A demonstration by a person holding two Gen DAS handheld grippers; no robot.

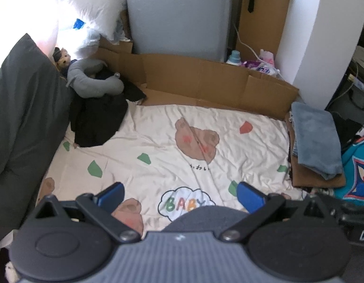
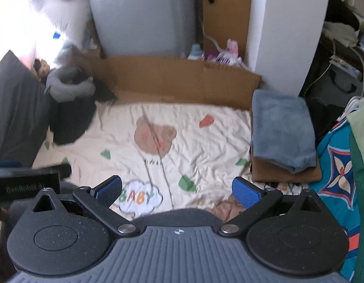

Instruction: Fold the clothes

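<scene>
A pile of black clothes (image 1: 99,120) lies at the far left of the cream bear-print sheet (image 1: 158,146), under a grey neck pillow (image 1: 94,80). It also shows in the right wrist view (image 2: 68,120). A folded grey-blue garment (image 1: 316,139) rests on a folded brown one (image 1: 311,176) at the right edge, also seen in the right wrist view (image 2: 283,132). My left gripper (image 1: 180,195) is open and empty above the sheet's near edge. My right gripper (image 2: 177,191) is open and empty, held beside the left gripper's body (image 2: 26,184).
A cardboard wall (image 1: 205,80) borders the sheet at the back, with a grey cabinet (image 1: 179,16) behind it. A dark cushion (image 1: 24,118) stands at the left. A teal patterned cloth (image 2: 337,172) hangs at the right. Bottles (image 1: 252,63) sit behind the cardboard.
</scene>
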